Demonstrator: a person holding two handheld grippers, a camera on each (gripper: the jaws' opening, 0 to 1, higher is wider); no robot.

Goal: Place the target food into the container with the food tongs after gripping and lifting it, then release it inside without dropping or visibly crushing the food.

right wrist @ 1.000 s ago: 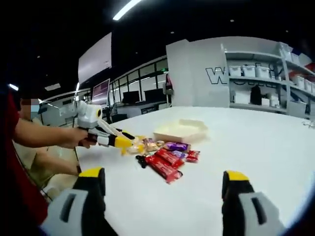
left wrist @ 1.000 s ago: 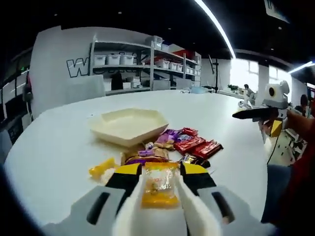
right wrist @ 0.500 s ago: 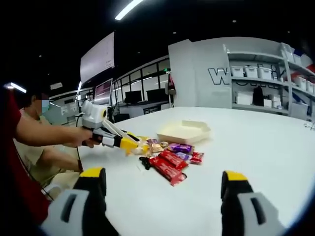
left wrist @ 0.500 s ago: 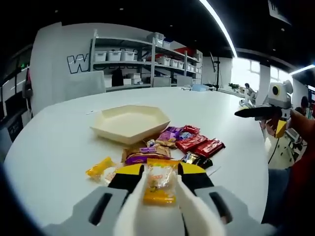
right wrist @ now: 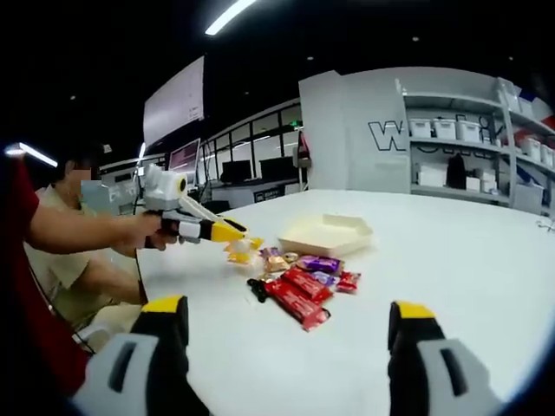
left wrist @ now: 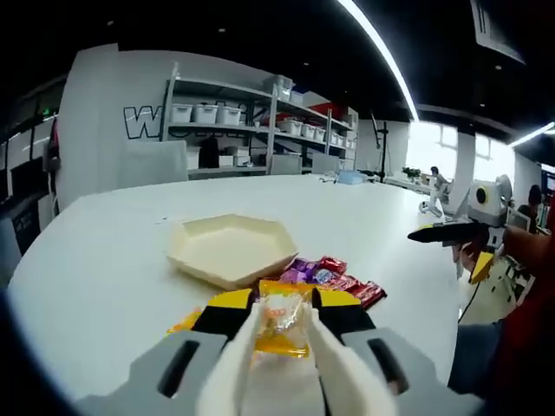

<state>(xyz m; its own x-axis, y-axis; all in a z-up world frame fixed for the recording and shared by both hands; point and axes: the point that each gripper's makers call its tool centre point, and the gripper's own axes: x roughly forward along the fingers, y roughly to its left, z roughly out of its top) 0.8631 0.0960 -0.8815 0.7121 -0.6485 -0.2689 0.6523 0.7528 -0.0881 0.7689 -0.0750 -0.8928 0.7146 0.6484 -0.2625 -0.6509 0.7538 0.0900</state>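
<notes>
Clamping a yellow-and-clear wrapped snack packet (left wrist: 280, 325) between white tong blades, the left gripper (left wrist: 279, 334) holds it lifted off the round white table (left wrist: 95, 269), short of the cream hexagonal plastic tray (left wrist: 232, 249). Red and purple wrapped bars (left wrist: 334, 276) lie just beside the tray. Grey shelving with white bins (left wrist: 230, 121) lines the wall. Further right, the right gripper (right wrist: 286, 322) hangs spread wide and unladen above the tabletop, facing the left gripper (right wrist: 224, 232).
</notes>
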